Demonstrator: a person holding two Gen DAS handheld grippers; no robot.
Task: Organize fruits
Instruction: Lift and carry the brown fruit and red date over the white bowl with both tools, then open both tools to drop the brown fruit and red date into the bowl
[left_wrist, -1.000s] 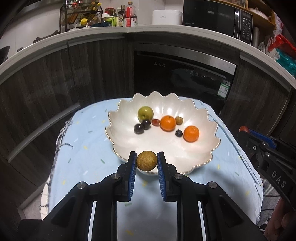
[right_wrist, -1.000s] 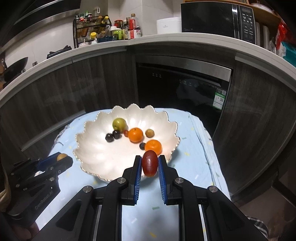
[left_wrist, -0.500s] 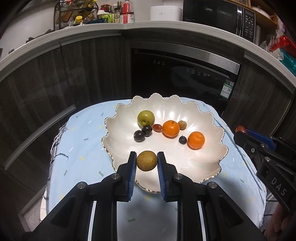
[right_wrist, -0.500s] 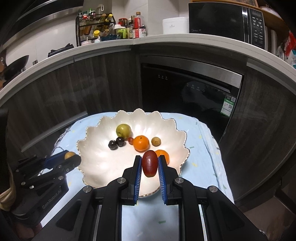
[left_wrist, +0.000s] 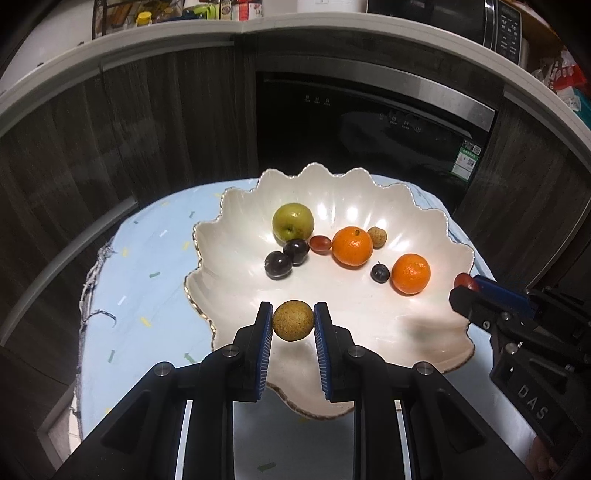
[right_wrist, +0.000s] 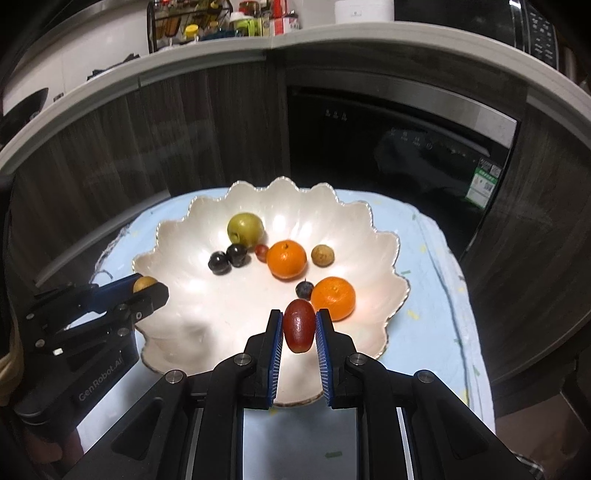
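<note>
Above the near rim of a scalloped white bowl (left_wrist: 436, 229), two black grippers reach forward and angle downward, side by side. Left gripper (left_wrist: 293, 320) is closed on a round brown fruit (left_wrist: 293, 320), pinched between its blue pads over the bowl's near left edge. Right gripper (right_wrist: 299, 326) is closed on an oval red fruit (right_wrist: 299, 326), held upright between its pads above the bowl's near right part, just in front of an orange (right_wrist: 333, 297). Each gripper shows in the other's view, entering from the side with its fruit at the tip.

Inside the bowl lie a green fruit (left_wrist: 293, 221) at the back, two dark plums (left_wrist: 287, 257) touching each other, a small red fruit (left_wrist: 320, 243), a second orange (left_wrist: 352, 246) with a small tan fruit (left_wrist: 376, 236) just behind it, and a small dark berry (left_wrist: 380, 273) beside the nearer orange. The bowl sits on a pale blue cloth (left_wrist: 147, 280), with dark cabinets and an oven behind.

Compared with a second ago, both grippers have come forward and lower: the held fruits were then short of the rim, over the cloth, and now hang over the bowl's inside. The bowl looks larger and closer. Both grips are unchanged.
</note>
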